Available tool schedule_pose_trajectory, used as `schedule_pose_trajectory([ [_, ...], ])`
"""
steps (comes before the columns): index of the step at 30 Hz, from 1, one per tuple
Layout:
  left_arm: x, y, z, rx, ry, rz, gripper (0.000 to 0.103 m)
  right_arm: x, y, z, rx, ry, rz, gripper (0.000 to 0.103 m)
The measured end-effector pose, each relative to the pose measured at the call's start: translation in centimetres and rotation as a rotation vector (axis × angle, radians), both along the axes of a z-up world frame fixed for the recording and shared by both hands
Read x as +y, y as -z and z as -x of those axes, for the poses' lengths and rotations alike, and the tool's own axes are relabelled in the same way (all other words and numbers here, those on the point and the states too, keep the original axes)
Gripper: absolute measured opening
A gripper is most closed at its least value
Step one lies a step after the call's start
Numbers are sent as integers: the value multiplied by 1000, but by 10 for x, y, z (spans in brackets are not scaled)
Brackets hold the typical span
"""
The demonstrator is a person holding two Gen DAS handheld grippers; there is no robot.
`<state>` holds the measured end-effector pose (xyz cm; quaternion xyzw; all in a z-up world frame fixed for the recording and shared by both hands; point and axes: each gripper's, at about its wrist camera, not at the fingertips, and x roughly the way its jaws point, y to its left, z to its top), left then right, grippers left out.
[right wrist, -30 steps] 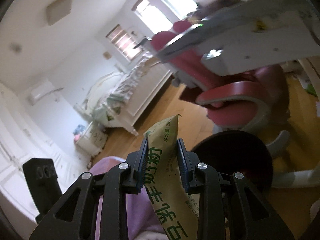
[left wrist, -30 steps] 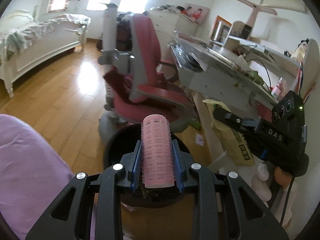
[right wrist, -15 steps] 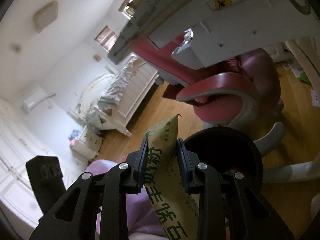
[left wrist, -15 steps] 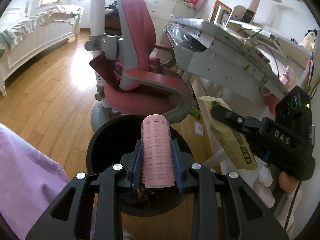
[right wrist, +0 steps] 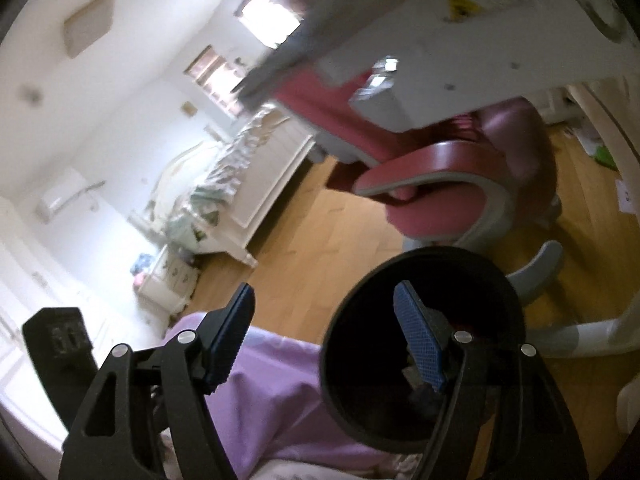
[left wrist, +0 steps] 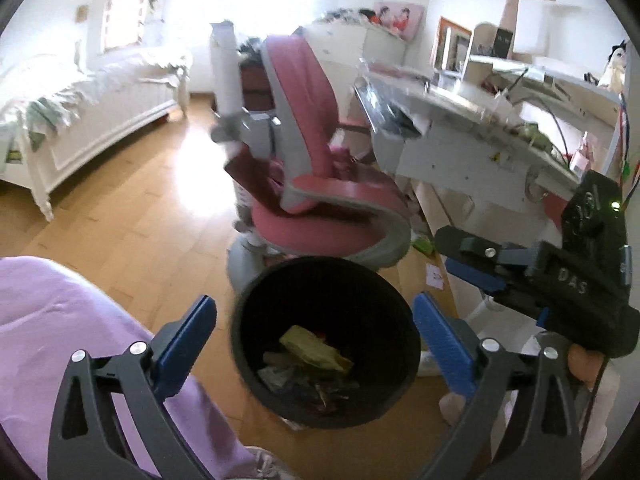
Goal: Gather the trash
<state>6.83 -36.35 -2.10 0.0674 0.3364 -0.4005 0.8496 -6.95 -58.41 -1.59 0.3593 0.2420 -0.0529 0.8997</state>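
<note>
The black bin stands on the floor by the pink chair, trash already inside; left gripper and right gripper hang released above it (both empty), placed for dropping

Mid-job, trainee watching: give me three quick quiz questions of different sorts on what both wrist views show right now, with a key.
1. True or false: the left tongs are clamped on a pink hair roller.
2. Multiple choice: the yellow-green crumpled snack packet lies (A) on the wooden floor, (B) inside the round black plastic trash bin, (C) on the pink swivel chair.
3. Fill in: in the right wrist view, the right tongs stand ____ and hold nothing.

Key: 1 false, they are open and hold nothing; 2 B; 3 open.
</note>
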Motion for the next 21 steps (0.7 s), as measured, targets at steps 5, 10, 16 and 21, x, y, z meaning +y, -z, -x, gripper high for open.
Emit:
schedule_pose_trajectory([
  [5, 64, -22, 10, -13, -117, 7, 98, 47, -23, -11, -19, -108, 46, 79],
  [10, 137, -39, 20, -66, -294, 3, 98, 109, -43, -27, -34, -232, 100, 84],
  [16, 224, -49, 34, -108, -526, -2, 98, 208, -65, -50, -23, -409, 203, 94],
  [21, 288, -51, 41, -106, -702, -14, 98, 292, -80, -62, -49, -520, 281, 98],
])
